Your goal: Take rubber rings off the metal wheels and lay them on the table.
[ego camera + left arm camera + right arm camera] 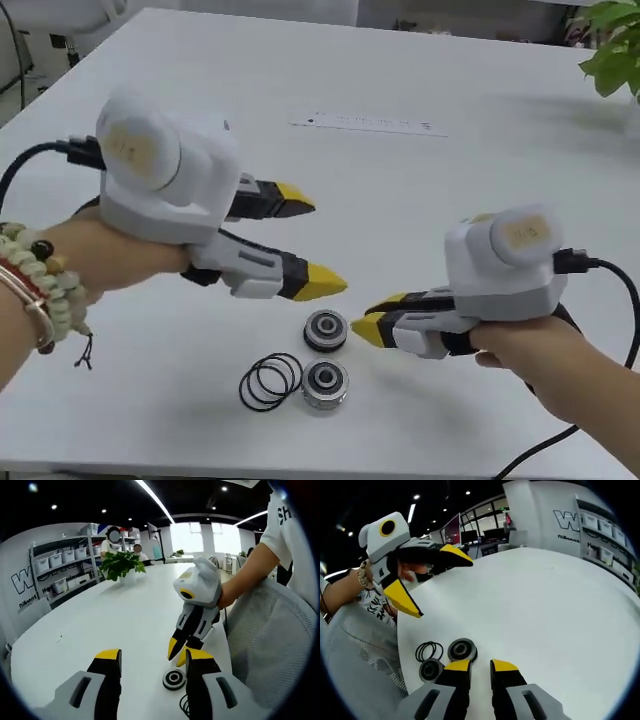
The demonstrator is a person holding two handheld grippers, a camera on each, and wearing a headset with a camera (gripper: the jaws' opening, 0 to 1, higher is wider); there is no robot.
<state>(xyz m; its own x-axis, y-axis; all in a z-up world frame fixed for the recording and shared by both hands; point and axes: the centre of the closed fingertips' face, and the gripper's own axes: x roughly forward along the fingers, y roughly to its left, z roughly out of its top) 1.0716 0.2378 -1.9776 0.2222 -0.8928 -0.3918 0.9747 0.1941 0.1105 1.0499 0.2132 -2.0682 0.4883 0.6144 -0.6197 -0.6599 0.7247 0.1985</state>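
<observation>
Table (450, 180): white, smooth, matte.

Two metal wheels lie flat at the near edge with bores pointing straight up. Both are short round discs, so neither has a long axis.
- Far wheel (326, 330): dark outer band, bright metal hub.
- Near wheel (325, 384): just nearer than the far one and close beside it; silver side wall, dark top face.

Rubber rings (270, 380): thin black loops lying flat on the table, overlapping one another, just left of the near wheel. Exact count unclear, two or three.

Left gripper (310, 240): held above the table, left of and beyond the wheels. Its long axis points right. Jaws spread wide with nothing between them. Body is white plastic, jaws black with yellow wedge tips.

Right gripper (368, 325): low over the table, long axis pointing left, tips just right of the far wheel. Contact with the wheel cannot be told. Jaws parted by only a narrow gap and gripping nothing.

Other: white paper strip (368, 124) far on the table; green plant (612, 45) at far right; bead bracelets (40, 290) on the left wrist.
</observation>
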